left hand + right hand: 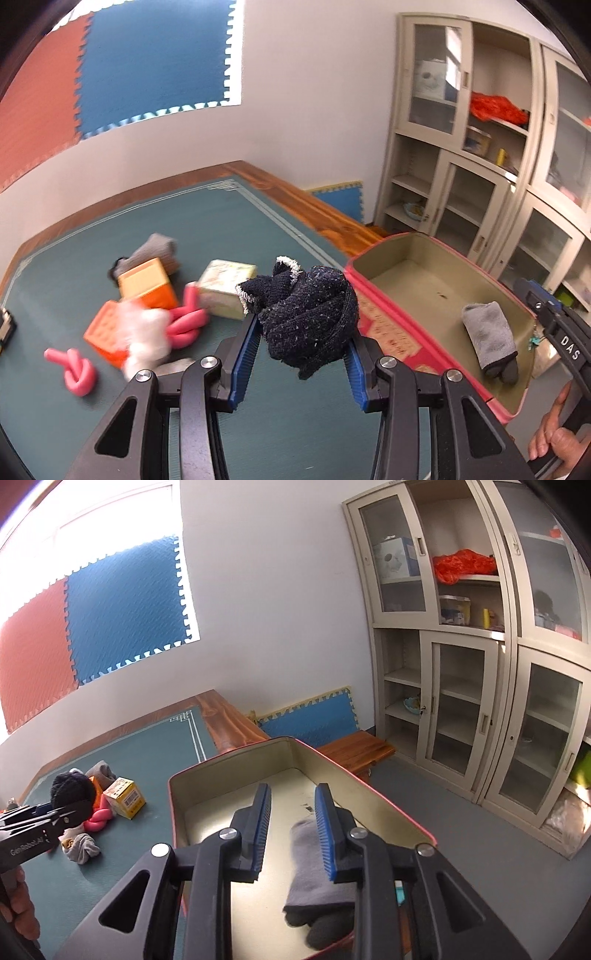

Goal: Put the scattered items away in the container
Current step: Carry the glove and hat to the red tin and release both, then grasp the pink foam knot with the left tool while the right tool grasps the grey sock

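Now left gripper [303,332] clamps a dark navy sock bundle [308,317], lifted above the green mat [229,221], just left of the red tin [391,332]. Right gripper [291,830] hangs over tin w/ fingers apart, nothing btw them; grey sock [317,886] lies inside.

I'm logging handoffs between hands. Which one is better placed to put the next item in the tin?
Left. The left gripper already clamps the dark sock beside the red tin; the right gripper hangs open over it, holding nothing.
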Demonstrator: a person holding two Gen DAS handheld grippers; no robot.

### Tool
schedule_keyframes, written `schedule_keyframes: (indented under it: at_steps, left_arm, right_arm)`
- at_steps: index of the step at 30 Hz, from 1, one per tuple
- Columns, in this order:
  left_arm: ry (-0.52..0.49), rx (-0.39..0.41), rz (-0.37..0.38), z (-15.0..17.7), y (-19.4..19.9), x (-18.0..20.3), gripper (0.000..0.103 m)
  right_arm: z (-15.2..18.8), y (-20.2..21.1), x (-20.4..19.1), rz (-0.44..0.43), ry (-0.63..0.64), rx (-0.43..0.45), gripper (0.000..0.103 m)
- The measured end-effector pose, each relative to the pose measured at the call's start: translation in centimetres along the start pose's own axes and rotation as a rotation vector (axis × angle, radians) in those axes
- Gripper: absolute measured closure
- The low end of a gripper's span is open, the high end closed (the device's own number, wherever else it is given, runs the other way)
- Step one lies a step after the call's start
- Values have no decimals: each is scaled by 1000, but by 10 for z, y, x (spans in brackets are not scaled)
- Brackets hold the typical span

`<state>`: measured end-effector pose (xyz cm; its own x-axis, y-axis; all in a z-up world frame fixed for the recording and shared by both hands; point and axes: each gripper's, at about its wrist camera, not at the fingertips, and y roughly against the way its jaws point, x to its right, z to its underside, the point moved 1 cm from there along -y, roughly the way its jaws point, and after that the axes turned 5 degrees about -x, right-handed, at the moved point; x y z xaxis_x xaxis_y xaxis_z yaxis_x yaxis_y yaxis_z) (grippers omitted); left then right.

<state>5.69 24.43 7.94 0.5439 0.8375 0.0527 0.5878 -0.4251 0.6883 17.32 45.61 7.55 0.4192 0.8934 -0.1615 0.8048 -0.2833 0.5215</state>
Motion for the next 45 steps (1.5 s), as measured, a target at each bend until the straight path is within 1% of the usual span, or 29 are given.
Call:
schedule_keyframes:
  at_steps: [7,10,15,17,18,19,20,21,22,23,24,32,38,43,45]
  left_arm:
    - [-72,3,62,-18,-10,47,58]
    - [-97,-8,94,-24,-18,66,58]
    - [-154,-29,156,-31,-33,103,58]
    - [-176,-38,171,-31,-38,114,57]
    - [-186,-42,176,-32,-41,120,53]
    - [-191,-47,181,-31,-43,123,49]
    - [-194,-48,186,-31,-43,126,46]
    - [-197,-48,189,-30,-44,128,34]
    - [-197,-38,183,-30,-42,129,27]
    - [-197,-28,177,-30,-40,129,26]
    - [-193,-24,177,-30,-39,127,25]
    - [-155,-19,159,-29,-34,109,24]
    - [-121,-8,136,-27,-27,86,24]
    - [-73,8,102,-24,-16,56,24]
    - [-46,13,76,-22,-11,40,24]
  right_arm:
    - [2,-2,19,-4,-37,-12,75]
    - [2,-2,25,0,-45,-13,75]
    - [2,2,35,24,-63,-7,71]
    - [2,3,39,35,-72,-6,69]
    - [3,4,40,40,-75,-6,68]
    - [3,4,42,44,-78,-5,64]
    - [3,6,42,49,-82,-2,55]
    - [3,7,43,54,-85,4,49]
    - [2,9,43,62,-86,13,40]
    - [2,11,43,71,-86,23,37]
    - [2,12,43,72,-86,28,36]
    - [0,13,28,57,-64,31,36]
    - [-3,16,15,50,-45,38,36]
    - [-4,19,-4,14,-19,41,36]
    - [-4,19,-16,-10,-6,40,36]
